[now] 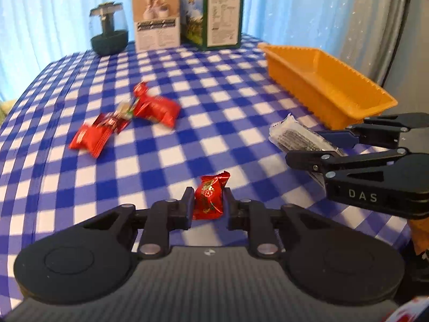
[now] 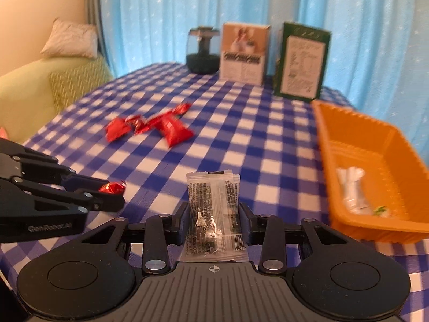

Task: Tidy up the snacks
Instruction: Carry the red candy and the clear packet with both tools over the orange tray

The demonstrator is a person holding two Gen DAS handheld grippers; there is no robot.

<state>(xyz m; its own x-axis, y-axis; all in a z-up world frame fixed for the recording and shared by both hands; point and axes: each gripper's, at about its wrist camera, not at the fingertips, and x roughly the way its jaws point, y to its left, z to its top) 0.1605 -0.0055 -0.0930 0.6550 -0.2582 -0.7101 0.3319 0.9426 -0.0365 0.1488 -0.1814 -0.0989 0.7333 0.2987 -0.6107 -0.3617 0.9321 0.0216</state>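
The right gripper [image 2: 211, 212], clenching a clear printed sachet [image 2: 211, 209] lengthwise, is nearer the orange plastic tray [image 2: 375, 222] at the table's right edge; the left gripper [image 1: 208, 204] grips a red foil candy [image 1: 210, 198].

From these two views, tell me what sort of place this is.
Most likely a room in a home, set up at a dining table. A blue checked tablecloth covers the table, a green sofa with a pillow stands beside it, and light blue curtains hang behind.
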